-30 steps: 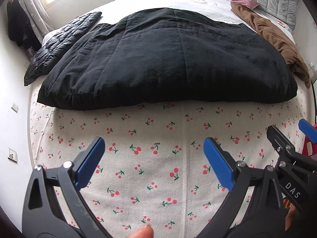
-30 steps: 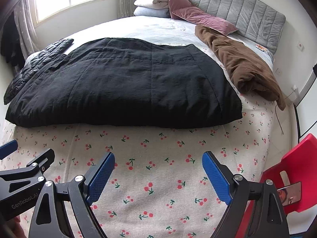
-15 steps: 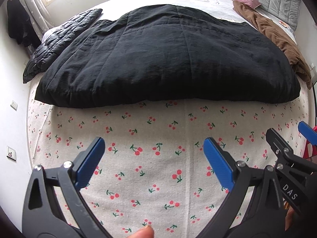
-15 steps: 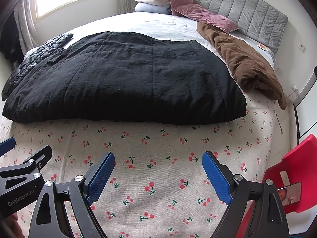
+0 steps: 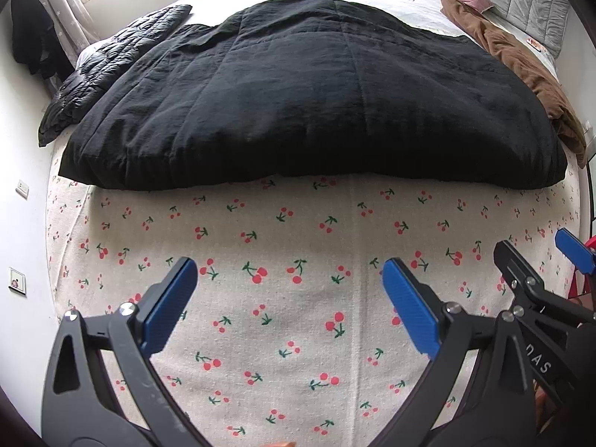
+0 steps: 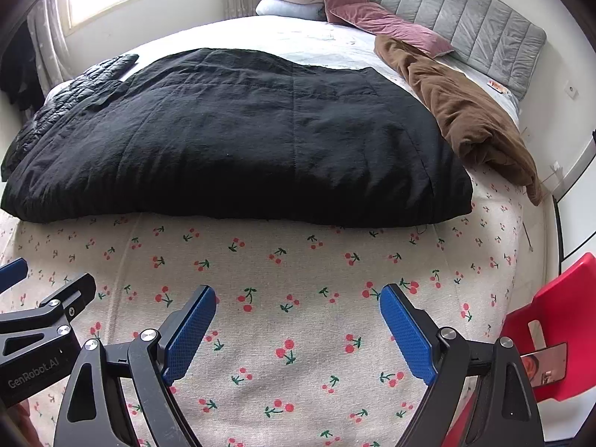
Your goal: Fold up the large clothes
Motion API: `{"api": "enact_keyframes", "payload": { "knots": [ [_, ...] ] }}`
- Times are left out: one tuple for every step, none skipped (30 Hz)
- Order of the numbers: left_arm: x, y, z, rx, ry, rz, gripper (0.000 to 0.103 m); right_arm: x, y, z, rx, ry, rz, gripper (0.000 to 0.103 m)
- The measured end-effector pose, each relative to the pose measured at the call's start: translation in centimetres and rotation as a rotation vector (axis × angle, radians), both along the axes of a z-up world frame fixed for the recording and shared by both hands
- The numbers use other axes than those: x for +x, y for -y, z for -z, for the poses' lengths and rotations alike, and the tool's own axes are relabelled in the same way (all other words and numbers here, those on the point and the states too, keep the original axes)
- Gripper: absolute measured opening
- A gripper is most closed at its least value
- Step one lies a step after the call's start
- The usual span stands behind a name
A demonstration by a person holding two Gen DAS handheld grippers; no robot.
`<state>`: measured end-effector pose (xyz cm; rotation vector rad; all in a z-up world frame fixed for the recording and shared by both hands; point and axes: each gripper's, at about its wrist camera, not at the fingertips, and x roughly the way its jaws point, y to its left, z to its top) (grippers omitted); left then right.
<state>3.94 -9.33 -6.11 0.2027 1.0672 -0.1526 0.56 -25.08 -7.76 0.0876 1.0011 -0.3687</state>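
Note:
A large black padded garment (image 5: 305,97) lies spread flat across the bed; it also shows in the right wrist view (image 6: 238,141). Its near hem runs across the cherry-print sheet (image 5: 298,246). My left gripper (image 5: 288,298) is open and empty, above the sheet, short of the hem. My right gripper (image 6: 298,316) is open and empty, beside it to the right. Each gripper shows at the edge of the other's view.
A black quilted jacket (image 5: 108,70) lies at the far left of the bed. A brown garment (image 6: 462,111) lies along the right side. Pillows (image 6: 294,0) and a grey headboard (image 6: 465,29) are at the far end. A red chair (image 6: 551,327) stands at right.
Both grippers have moved forward toward the black garment's near hem, which now looms larger. Both stay open.

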Motion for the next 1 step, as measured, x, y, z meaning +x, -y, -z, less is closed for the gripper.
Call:
{"api": "enact_keyframes", "payload": {
  "knots": [
    [-0.15, -0.02, -0.22, -0.003, 0.004, 0.004, 0.099, -0.08, -0.14, -0.08, -0.002, 0.003, -0.001, 0.091]
  ]
}}
